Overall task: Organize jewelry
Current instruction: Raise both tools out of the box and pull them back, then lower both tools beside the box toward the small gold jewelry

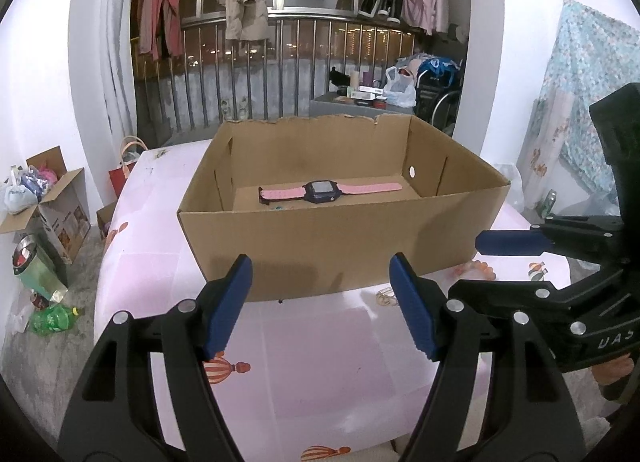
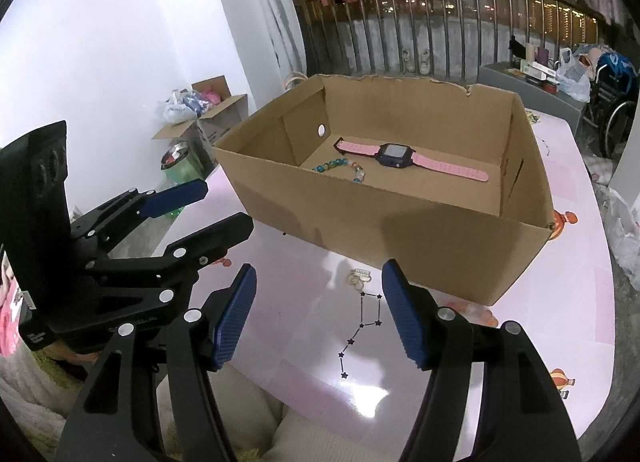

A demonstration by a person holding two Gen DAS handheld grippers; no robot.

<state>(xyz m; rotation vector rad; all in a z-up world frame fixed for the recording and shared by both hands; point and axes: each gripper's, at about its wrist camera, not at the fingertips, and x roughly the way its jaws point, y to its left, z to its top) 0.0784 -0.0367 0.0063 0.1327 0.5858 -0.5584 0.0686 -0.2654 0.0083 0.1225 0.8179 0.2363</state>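
Hovering over the pink table, the right gripper stands wide apart and holds nothing; the left gripper likewise (both empty). A black star chain lies on the table between the right fingers. Beyond sits the cardboard box containing a pink watch and a bead bracelet.

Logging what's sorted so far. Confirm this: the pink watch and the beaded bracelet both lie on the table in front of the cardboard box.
Wrong place. The pink watch and the beaded bracelet both lie inside the cardboard box, on its floor, not on the table in front of it. The right wrist view shows it.
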